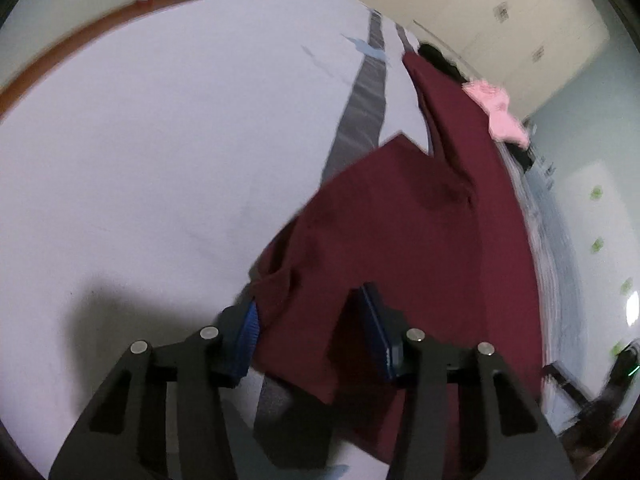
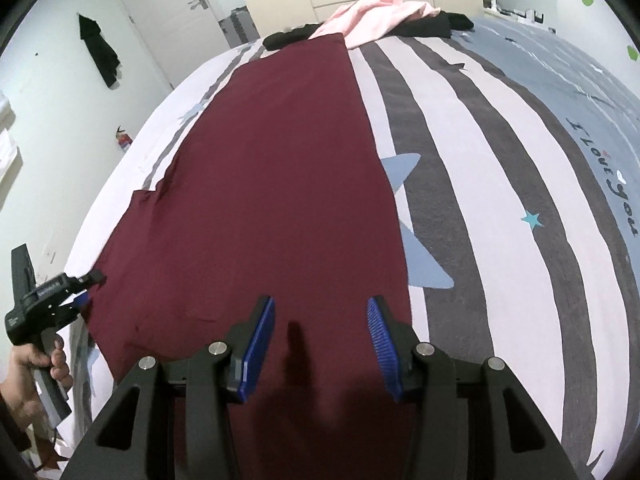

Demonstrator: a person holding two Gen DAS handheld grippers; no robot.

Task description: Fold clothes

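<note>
A maroon garment (image 2: 272,160) lies spread lengthwise on the striped bed sheet (image 2: 500,160). My right gripper (image 2: 320,336) hovers open over its near end, with nothing between the blue pads (image 2: 260,340). A hand (image 2: 36,364) holds my left gripper (image 2: 86,290) at the garment's near left edge. In the left wrist view the maroon garment (image 1: 400,220) has a raised fold between the jaws of the left gripper (image 1: 312,320). The left pad (image 1: 248,332) touches the cloth, while the right pad stands off it, so the jaws are apart.
A pink garment (image 2: 380,12) and a black one (image 2: 432,24) lie piled at the bed's far end. A dark piece of clothing (image 2: 100,52) hangs on the wall by a white door (image 2: 160,8). A red fire extinguisher (image 2: 124,138) stands on the floor left of the bed.
</note>
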